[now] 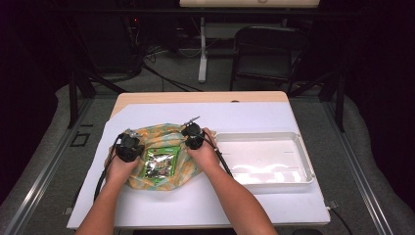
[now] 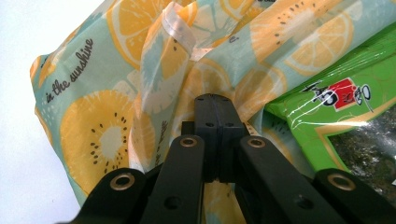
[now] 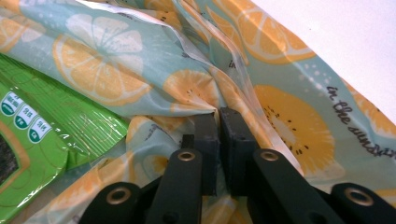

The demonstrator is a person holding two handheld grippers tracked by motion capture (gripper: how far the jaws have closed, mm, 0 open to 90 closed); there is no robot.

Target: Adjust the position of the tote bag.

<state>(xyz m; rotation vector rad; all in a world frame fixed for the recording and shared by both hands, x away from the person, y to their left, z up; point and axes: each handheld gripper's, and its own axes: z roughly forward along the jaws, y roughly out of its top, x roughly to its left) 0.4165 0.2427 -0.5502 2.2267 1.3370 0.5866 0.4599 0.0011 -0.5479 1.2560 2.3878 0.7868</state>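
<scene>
A thin plastic bag (image 1: 161, 134) printed with orange slices and kiwi lies crumpled on the white table cover. A green snack packet (image 1: 159, 165) rests on the bag's middle. My left gripper (image 1: 129, 147) is at the bag's left side, shut on a fold of the bag (image 2: 163, 88); the green packet (image 2: 345, 107) lies to its right. My right gripper (image 1: 194, 136) is at the bag's right side, shut on another fold of the bag (image 3: 201, 88), with the packet (image 3: 42, 135) to its left.
A shallow white tray (image 1: 303, 164) stands just right of the bag. The white cover (image 1: 244, 115) spreads over a wooden table (image 1: 195, 97). A dark chair (image 1: 264, 49) and a stand's leg stand beyond the table's far edge.
</scene>
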